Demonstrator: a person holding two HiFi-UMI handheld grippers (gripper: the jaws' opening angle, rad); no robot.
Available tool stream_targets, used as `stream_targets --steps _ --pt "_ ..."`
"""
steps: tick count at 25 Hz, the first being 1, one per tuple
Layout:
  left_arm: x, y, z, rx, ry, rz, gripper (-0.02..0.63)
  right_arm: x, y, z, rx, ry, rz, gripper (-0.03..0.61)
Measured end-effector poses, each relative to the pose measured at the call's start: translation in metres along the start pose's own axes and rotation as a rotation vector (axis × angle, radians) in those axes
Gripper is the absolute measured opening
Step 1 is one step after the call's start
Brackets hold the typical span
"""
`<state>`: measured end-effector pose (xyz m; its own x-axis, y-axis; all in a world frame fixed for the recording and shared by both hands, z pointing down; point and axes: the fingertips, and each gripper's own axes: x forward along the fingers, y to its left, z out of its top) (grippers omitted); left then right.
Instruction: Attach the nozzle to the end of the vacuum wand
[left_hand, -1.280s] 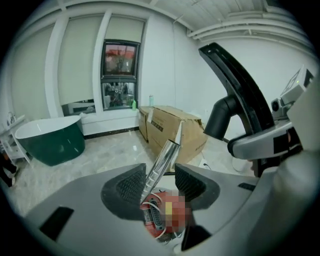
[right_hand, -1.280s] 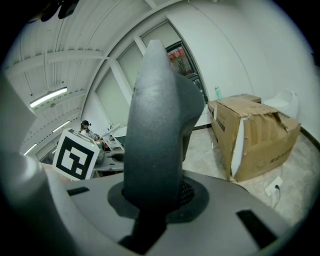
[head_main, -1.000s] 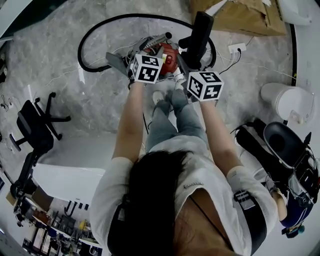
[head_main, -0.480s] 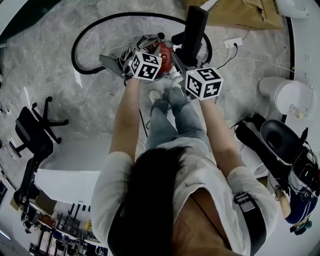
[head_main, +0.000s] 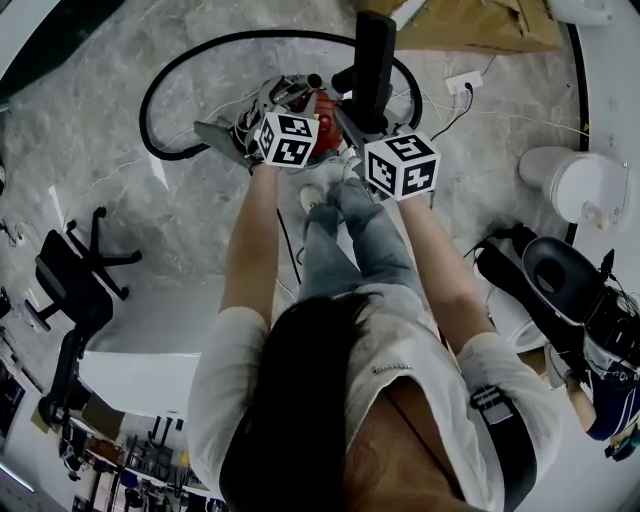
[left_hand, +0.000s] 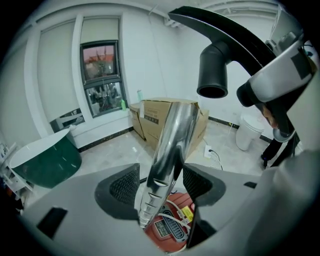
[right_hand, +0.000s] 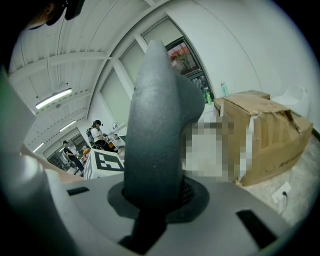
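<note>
A chrome vacuum wand (left_hand: 167, 160) rises from the red vacuum body (head_main: 326, 108) on the floor. My left gripper (left_hand: 161, 184) straddles the wand. Its jaws have just been opening and stand open, with the tube between the pads and not pressed. In the head view the left gripper (head_main: 262, 112) sits under its marker cube, by the wand (head_main: 295, 86). My right gripper (head_main: 362, 125) is shut on the black nozzle (head_main: 373, 62), which stands upright. Seen from the left gripper, the nozzle's (left_hand: 214, 70) round socket hangs above and right of the wand's tip, apart from it. The nozzle (right_hand: 154, 130) fills the right gripper view.
A black hose (head_main: 150, 95) loops over the floor round the vacuum. A cardboard box (head_main: 480, 28) stands behind, with a power strip (head_main: 463, 82) and cable beside it. A white bin (head_main: 566, 186) and dark bags (head_main: 555, 285) are at right, an office chair (head_main: 70, 275) at left.
Both grippers have drifted slightly up and left in the head view, the nozzle with the right one. The left gripper has sunk a little along the wand.
</note>
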<state>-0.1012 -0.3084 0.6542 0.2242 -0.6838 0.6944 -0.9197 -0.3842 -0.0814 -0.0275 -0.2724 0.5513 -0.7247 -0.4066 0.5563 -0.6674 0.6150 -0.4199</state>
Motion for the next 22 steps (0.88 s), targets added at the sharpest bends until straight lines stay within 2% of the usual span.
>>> stream_targets --steps 3,5,6,11,15,18,22 --pt "0.015 -0.010 0.001 0.022 0.012 -0.014 0.267 0.006 -0.015 0.001 -0.003 0.005 0.003 0.072" --pt "0.020 -0.010 0.003 0.019 0.010 -0.001 0.200 0.011 -0.020 0.003 0.006 -0.001 0.011 0.072" --pt "0.022 -0.009 0.004 0.017 0.009 0.002 0.187 0.014 -0.022 0.004 0.007 -0.002 0.016 0.072" --pt "0.043 -0.017 0.011 0.044 0.008 -0.011 0.179 0.024 -0.040 0.008 0.009 -0.001 0.040 0.072" --pt "0.015 -0.006 0.004 0.043 -0.015 -0.004 0.179 0.023 -0.009 0.006 0.013 -0.018 0.063 0.072" --pt "0.006 -0.003 0.001 0.043 -0.027 -0.003 0.178 0.025 0.000 0.004 0.062 -0.032 0.112 0.072" --pt "0.013 -0.004 0.003 0.039 -0.038 -0.005 0.178 0.030 -0.010 0.006 0.194 -0.068 0.186 0.072"
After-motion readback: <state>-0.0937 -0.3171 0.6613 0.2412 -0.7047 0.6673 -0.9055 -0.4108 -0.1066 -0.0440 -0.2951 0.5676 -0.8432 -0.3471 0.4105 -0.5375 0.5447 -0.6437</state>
